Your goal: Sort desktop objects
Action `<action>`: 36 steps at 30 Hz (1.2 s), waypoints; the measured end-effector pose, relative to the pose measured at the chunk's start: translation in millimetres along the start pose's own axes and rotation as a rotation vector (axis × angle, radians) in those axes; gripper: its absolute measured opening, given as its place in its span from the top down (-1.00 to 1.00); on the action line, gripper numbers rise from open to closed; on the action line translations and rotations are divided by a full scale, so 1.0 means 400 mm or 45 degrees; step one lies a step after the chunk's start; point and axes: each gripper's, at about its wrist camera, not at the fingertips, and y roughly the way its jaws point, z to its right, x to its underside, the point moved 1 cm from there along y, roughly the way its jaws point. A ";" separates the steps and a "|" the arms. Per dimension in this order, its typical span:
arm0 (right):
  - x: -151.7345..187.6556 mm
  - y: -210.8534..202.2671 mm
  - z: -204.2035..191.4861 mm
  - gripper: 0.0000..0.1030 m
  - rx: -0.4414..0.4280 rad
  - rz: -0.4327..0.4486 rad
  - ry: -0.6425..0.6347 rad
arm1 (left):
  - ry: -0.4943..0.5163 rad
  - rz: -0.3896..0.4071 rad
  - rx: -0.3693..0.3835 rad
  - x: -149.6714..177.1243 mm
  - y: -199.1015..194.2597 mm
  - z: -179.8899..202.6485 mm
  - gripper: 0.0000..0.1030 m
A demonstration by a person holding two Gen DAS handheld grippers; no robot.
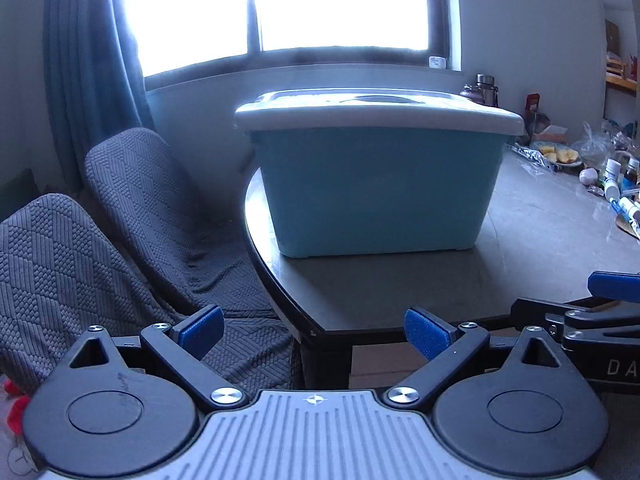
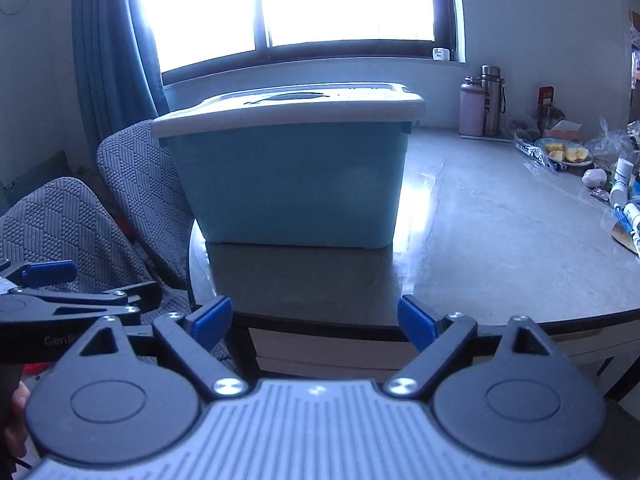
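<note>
A light blue storage box point(image 1: 376, 188) with a grey-white lid point(image 1: 376, 114) stands near the left corner of the grey table point(image 1: 532, 256); the right wrist view shows the same box point(image 2: 292, 184) with its lid point(image 2: 288, 110) on. My left gripper point(image 1: 314, 334) hangs open just off the table's near edge, nothing between its blue pads. My right gripper point(image 2: 314, 322) is open too, level with the table edge and empty. Each gripper shows at the side of the other's view: the right one point(image 1: 600, 304), the left one point(image 2: 60, 292).
Small bottles, tubes and a white ball point(image 1: 612, 188) lie at the table's far right, by a plate of cut fruit point(image 2: 566, 155). Two flasks point(image 2: 482, 100) stand by the wall. Two grey-covered chairs point(image 1: 132, 208) sit left of the table. A window is behind.
</note>
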 end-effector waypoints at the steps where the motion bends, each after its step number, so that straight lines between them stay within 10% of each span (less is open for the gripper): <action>1: 0.000 -0.001 0.002 -0.75 -0.001 0.003 0.003 | 0.006 0.002 0.001 0.002 -0.001 0.003 -0.91; 36: -0.010 0.006 0.028 -0.75 -0.012 0.000 0.007 | -0.019 0.018 -0.038 -0.035 0.009 0.043 -0.91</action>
